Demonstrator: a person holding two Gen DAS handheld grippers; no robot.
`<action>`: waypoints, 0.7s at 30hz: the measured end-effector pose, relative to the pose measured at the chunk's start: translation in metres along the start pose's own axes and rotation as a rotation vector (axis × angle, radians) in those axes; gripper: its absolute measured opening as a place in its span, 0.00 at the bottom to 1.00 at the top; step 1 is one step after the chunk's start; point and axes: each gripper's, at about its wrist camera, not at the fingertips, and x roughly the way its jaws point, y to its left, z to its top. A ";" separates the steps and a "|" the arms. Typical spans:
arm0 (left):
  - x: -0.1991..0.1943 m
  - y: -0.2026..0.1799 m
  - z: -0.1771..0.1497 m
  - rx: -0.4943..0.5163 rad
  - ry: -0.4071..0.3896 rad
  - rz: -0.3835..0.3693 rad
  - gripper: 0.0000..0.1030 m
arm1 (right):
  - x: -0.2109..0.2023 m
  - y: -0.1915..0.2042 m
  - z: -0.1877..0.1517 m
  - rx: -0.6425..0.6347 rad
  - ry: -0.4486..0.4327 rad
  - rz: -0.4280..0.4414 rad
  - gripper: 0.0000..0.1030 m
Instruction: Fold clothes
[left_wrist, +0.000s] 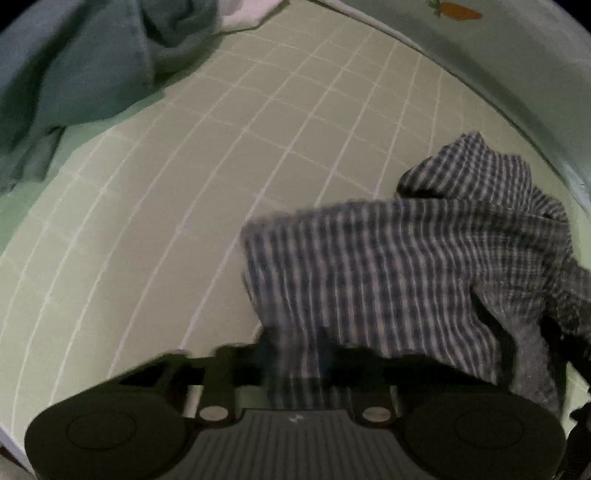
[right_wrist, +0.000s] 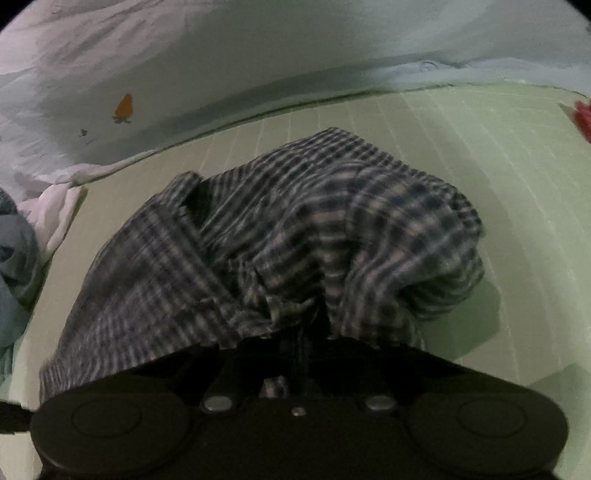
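Left gripper (left_wrist: 295, 363): fingers closed on an edge of the checked garment (left_wrist: 388, 269), which spreads away to the right over the green gridded mat (left_wrist: 221, 177). Right gripper (right_wrist: 299, 354): fingers clamped on a bunched fold of the same checked garment (right_wrist: 280, 236), heaped in a rumpled mound on the mat (right_wrist: 498, 192). A teal garment (left_wrist: 74, 81) lies crumpled at the mat's far left. Pale bedding with a carrot print (right_wrist: 123, 107) borders the far edge.
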 end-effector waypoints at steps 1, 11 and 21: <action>0.001 -0.005 0.008 0.011 -0.018 0.007 0.07 | 0.009 0.002 0.009 -0.008 -0.003 0.002 0.03; 0.003 -0.057 0.087 0.099 -0.161 -0.030 0.01 | 0.044 0.022 0.092 -0.054 -0.083 -0.059 0.02; -0.052 -0.038 0.049 0.064 -0.251 -0.080 0.00 | -0.036 0.020 0.056 -0.060 -0.197 -0.055 0.01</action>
